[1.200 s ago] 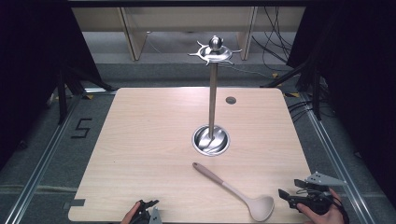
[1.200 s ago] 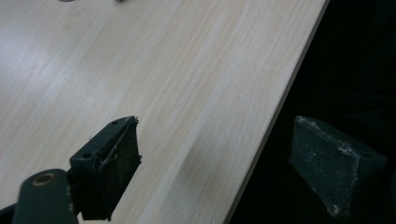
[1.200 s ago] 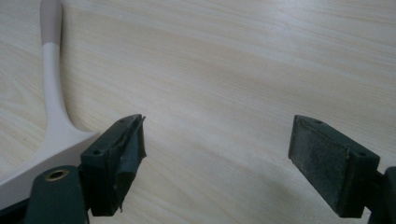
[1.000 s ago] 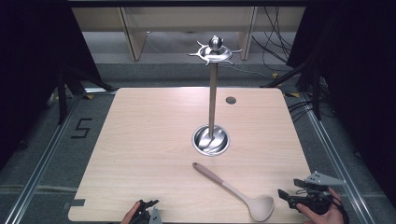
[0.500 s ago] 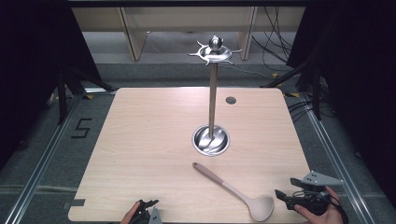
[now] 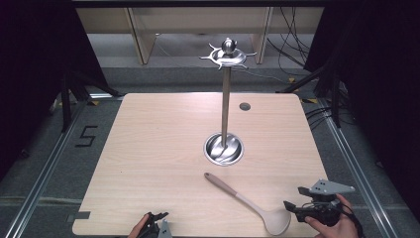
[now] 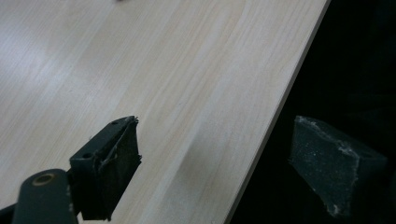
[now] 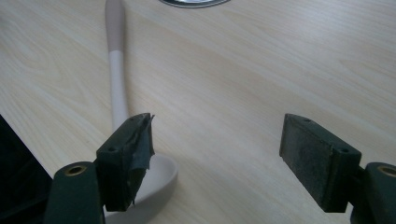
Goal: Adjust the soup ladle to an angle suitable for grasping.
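Holding your right gripper (image 6: 292, 207) low at the near right corner of the table (image 6: 148, 148), you've got its jaws spread wide with nothing between them. The ladle (image 6: 250, 205) lies flat on the wood just to that gripper's left, bowl toward you near the front edge, handle running away and left toward the middle of the table. In the right gripper view the ladle (image 8: 122, 100) bowl sits right behind the left-hand jaw, partly hidden by it; can't tell if the pad touches it, and the handle runs up the frame toward the stand's base. The right-hand jaw is over bare wood. Your left gripper (image 6: 154, 224) sits at the near edge, left of centre, well apart from the ladle. In the left gripper view its jaws are also wide apart and empty: one pad over the tabletop (image 7: 140, 70), the other out past the table's edge over dark floor. The metal stand (image 6: 225, 106) is upright right of centre, round base on the table, hook crown on top, beyond the ladle handle.
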